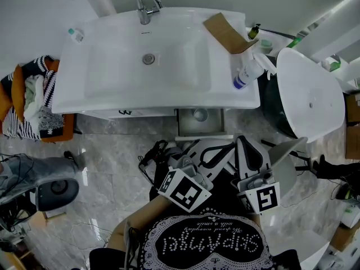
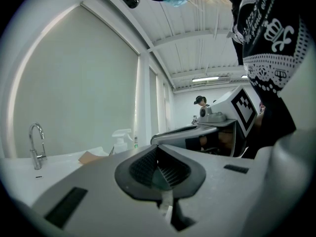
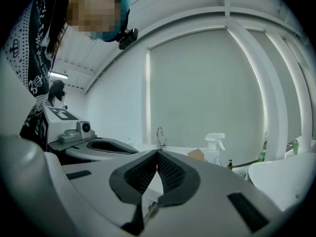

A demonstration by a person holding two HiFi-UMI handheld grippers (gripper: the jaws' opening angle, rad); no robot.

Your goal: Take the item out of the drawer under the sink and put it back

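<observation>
In the head view a small drawer (image 1: pixel 185 129) stands pulled open under the white sink (image 1: pixel 112 77), and a round grey item (image 1: pixel 200 115) lies inside it. Both grippers are held close to my body, short of the drawer and tilted upward. My left gripper (image 1: pixel 191 151) is shut with nothing between its pads (image 2: pixel 157 148). To its right my right gripper (image 1: pixel 247 149) is also shut and empty (image 3: pixel 158 153). Neither touches the drawer or the item. From the gripper views I see only the faucet (image 2: pixel 35 144), the sink top and the ceiling.
On the sink's right side lie a brown cardboard piece (image 1: pixel 226 32) and a white spray bottle (image 1: pixel 248 71). A white toilet lid (image 1: pixel 312 94) stands at the right. At the left are a basket of clothes (image 1: pixel 31 100) and a grey round device (image 1: pixel 56 187) on the marble floor.
</observation>
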